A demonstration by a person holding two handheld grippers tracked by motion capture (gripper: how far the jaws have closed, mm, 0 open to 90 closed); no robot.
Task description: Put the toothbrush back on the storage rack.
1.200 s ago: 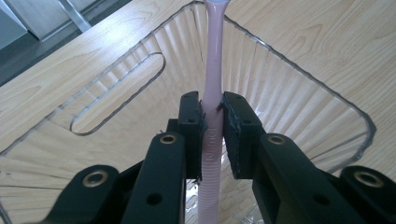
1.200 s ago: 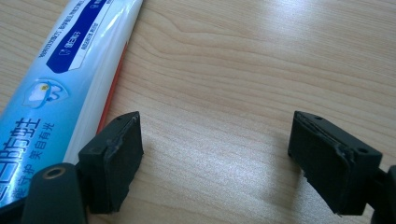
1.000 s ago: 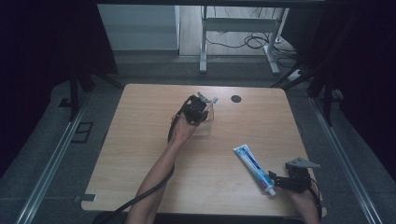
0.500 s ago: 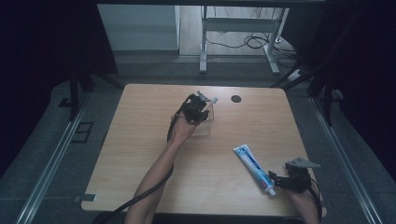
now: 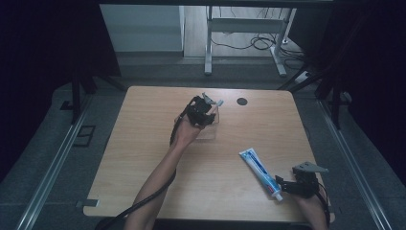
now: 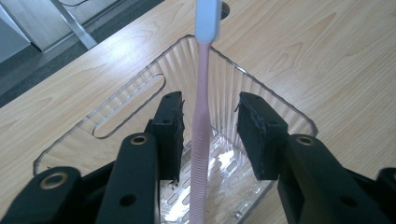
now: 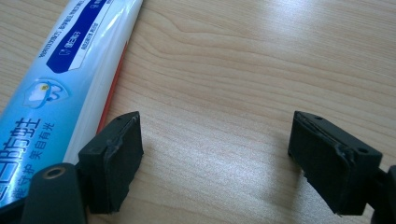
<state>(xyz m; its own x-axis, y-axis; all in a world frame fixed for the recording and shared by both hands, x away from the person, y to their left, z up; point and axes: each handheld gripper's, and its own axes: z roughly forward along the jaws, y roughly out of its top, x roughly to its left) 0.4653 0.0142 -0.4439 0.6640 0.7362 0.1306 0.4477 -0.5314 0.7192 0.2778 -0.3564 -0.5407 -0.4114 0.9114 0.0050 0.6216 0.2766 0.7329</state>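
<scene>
A pink toothbrush (image 6: 201,116) with a pale blue head stands upright inside a clear ribbed plastic basket (image 6: 140,88). My left gripper (image 6: 212,105) hangs over the basket with the handle between its jaws. The jaws have just been opening: the right pad (image 6: 254,130) stands clear of the handle, which rests close beside the left one. From above, the left gripper (image 5: 200,114) is at the table's far middle over the basket (image 5: 208,130). A blue-and-white toothpaste tube (image 5: 258,168) lies at the near right. My right gripper (image 7: 215,126) is open on bare wood, the tube (image 7: 60,84) just outside its left jaw.
A small black round disc (image 5: 242,101) lies near the table's far edge, right of the basket. The wooden table (image 5: 143,143) has free room on its left half. Metal rails run along the floor on both sides.
</scene>
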